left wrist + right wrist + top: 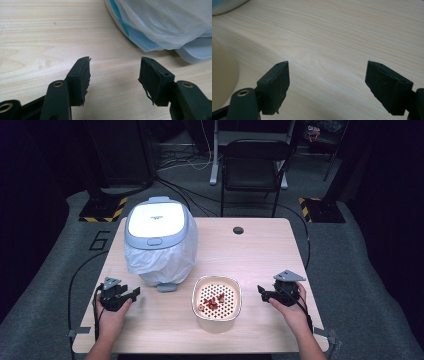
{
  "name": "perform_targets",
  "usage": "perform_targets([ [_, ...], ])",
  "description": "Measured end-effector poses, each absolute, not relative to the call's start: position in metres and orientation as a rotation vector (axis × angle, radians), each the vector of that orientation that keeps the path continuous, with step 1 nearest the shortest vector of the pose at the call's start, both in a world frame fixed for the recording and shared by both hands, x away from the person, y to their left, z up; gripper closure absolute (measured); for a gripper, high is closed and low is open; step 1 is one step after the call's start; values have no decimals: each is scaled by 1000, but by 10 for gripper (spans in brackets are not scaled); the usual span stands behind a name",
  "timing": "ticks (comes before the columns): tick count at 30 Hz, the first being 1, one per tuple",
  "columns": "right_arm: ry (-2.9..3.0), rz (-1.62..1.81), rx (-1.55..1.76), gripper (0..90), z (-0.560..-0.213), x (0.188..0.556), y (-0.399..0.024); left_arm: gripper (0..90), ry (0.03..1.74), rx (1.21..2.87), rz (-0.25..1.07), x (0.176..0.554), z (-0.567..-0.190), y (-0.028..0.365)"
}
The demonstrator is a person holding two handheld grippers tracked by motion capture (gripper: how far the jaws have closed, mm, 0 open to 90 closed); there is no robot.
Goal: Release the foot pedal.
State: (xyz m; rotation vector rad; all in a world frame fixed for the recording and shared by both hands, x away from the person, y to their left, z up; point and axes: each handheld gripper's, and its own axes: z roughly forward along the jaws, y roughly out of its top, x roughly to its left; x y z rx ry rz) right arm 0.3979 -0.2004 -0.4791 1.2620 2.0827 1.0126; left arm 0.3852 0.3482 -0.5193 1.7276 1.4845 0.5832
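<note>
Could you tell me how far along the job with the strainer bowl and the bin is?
Nothing looks done: the red scraps lie in the strainer bowl and the lined bin is closed. Left gripper and right gripper are open and empty. Opening and tipping remain.

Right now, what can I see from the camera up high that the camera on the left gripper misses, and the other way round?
The high view takes in the whole scene: the lidded trash bin, the cream strainer bowl holding red bits, the right gripper and the person's hands. The left gripper view gives a close look: the left gripper with its jaws apart and nothing between them, their worn pads, and the folds of the plastic bag. Both show the wooden table, the bin's bag and the left gripper.
</note>
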Motion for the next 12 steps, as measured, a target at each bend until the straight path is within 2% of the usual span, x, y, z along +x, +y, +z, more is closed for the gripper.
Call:
perform_targets([
  [12, 2051, 985, 1334, 178, -509, 397, -215, 394, 1486, 1748, 614, 388, -525, 345],
])
